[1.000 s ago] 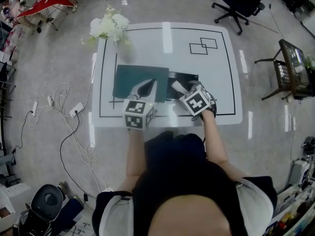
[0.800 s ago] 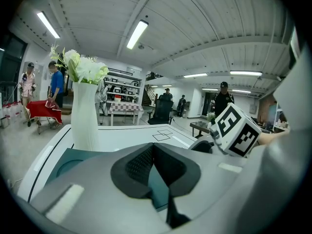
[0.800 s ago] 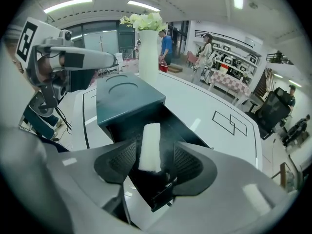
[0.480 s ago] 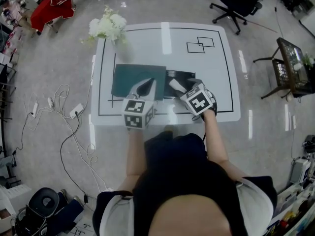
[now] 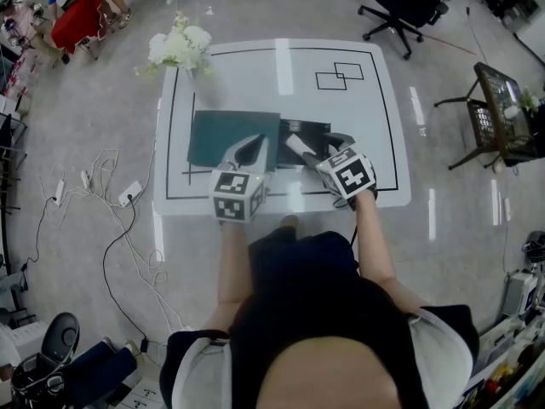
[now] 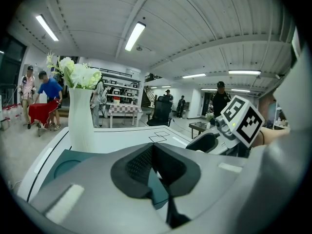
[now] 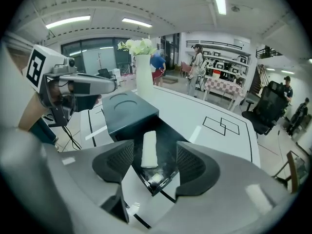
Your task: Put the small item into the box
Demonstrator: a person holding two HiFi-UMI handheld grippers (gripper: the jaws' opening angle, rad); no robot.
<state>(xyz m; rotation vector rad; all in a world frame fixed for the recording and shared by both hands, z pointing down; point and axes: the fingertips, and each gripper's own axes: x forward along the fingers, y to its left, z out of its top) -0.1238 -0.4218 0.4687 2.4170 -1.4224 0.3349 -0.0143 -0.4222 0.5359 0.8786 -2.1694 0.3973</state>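
A white roll (image 7: 148,149) lies in the black tray (image 7: 170,147) slid from the teal box (image 7: 127,108). Right tongs (image 7: 153,154), just spreading, hover empty above it. Left tongs (image 6: 153,149) are pressed together.

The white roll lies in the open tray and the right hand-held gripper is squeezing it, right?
No. In the right gripper view the right hand-held gripper is open: its jaws have just been opening and touch nothing. The white roll lies in the open tray.
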